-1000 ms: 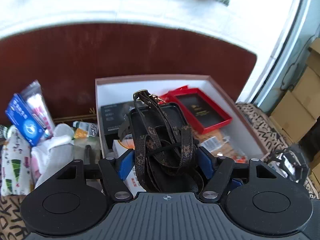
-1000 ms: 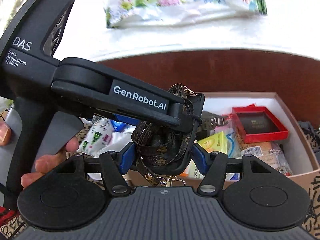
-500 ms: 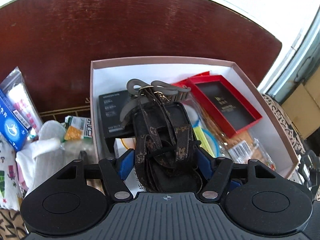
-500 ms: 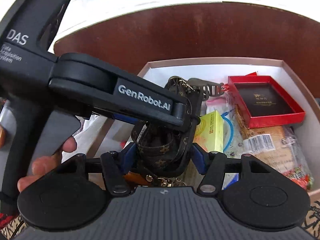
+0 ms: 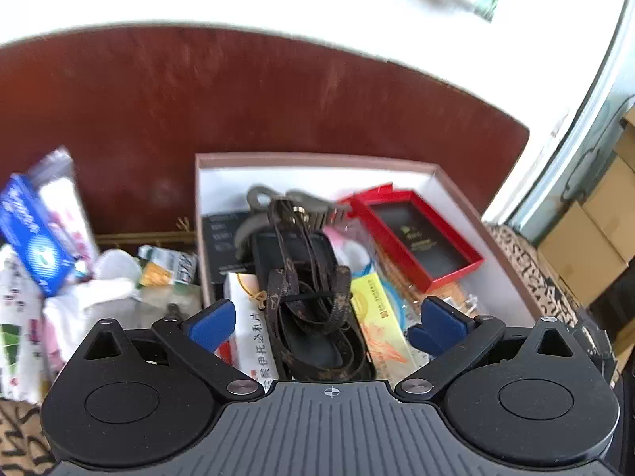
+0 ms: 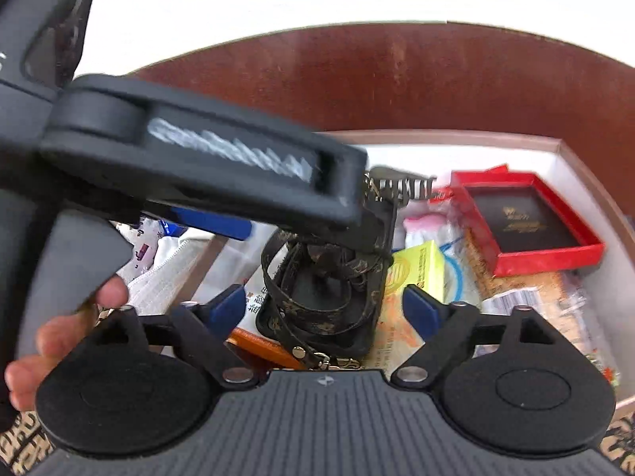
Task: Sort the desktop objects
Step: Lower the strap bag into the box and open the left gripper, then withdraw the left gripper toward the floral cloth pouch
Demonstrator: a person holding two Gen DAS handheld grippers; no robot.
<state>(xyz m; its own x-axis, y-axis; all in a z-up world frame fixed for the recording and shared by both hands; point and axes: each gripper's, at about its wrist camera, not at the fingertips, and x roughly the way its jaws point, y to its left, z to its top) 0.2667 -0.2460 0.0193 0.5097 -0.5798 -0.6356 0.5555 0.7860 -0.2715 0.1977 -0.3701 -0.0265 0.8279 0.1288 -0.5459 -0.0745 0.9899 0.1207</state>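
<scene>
— What lies around the box?

— A pile of packets and white cloth point(image 5: 107, 289) sits left of it, with a blue packet point(image 5: 31, 234) on top. From the right camera the left gripper's black body crosses the view and hides part of the box.

— What's in the box point(image 5: 476, 198)?

— A red tray point(image 5: 416, 234), a black card box point(image 5: 222, 242), a yellow packet point(image 5: 377, 313), a grey hair clip point(image 5: 262, 198) — and the brown strap pouch point(image 5: 313, 305), lying in the middle.

— And the tongs?

— The left gripper point(image 5: 323, 323) and right gripper point(image 6: 323, 309) both stand wide apart, either side of the pouch, not touching it.
</scene>
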